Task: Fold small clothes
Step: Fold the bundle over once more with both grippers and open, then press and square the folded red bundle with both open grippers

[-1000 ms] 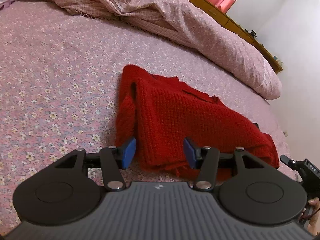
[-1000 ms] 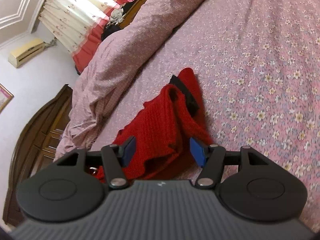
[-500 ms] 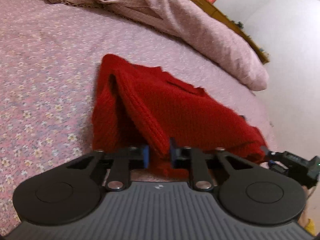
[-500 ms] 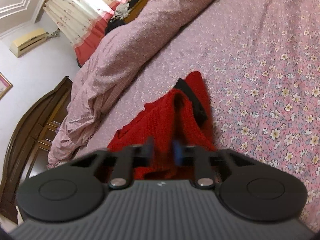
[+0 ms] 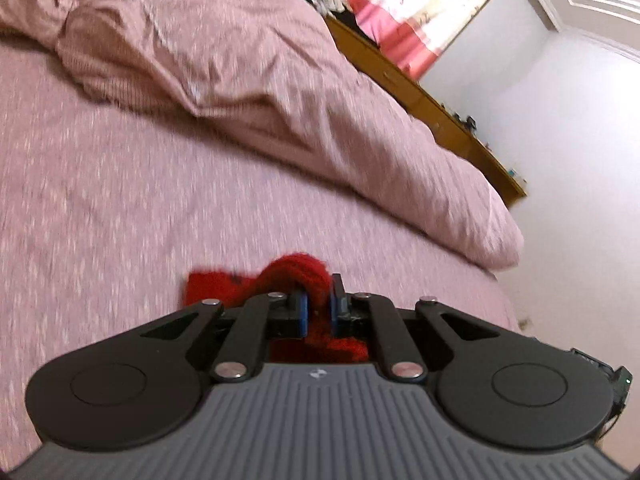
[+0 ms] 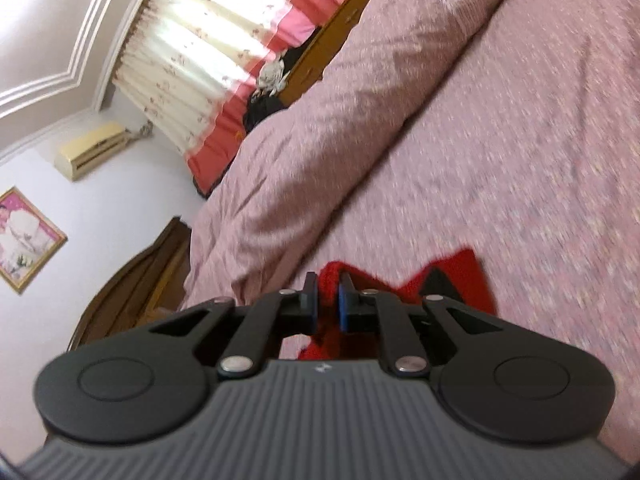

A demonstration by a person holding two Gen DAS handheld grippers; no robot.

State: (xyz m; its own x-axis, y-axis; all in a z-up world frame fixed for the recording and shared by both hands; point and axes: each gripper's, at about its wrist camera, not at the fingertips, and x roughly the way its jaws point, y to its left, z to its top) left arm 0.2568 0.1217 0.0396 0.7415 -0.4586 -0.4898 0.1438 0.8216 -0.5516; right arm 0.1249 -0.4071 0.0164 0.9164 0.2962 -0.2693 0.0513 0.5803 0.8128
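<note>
Left wrist | red knit garment point(image 5: 296, 276) bunched | left tool point(image 5: 318, 308) clamps it | right tool point(image 6: 328, 300) clamps it

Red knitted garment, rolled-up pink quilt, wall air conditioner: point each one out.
Red knitted garment point(image 5: 298, 270): left wrist view, bunched fold above the closed pads.
Rolled-up pink quilt point(image 6: 320, 128): right wrist view, middle of its long roll.
Wall air conditioner point(image 6: 90, 150): right wrist view, front panel.
</note>
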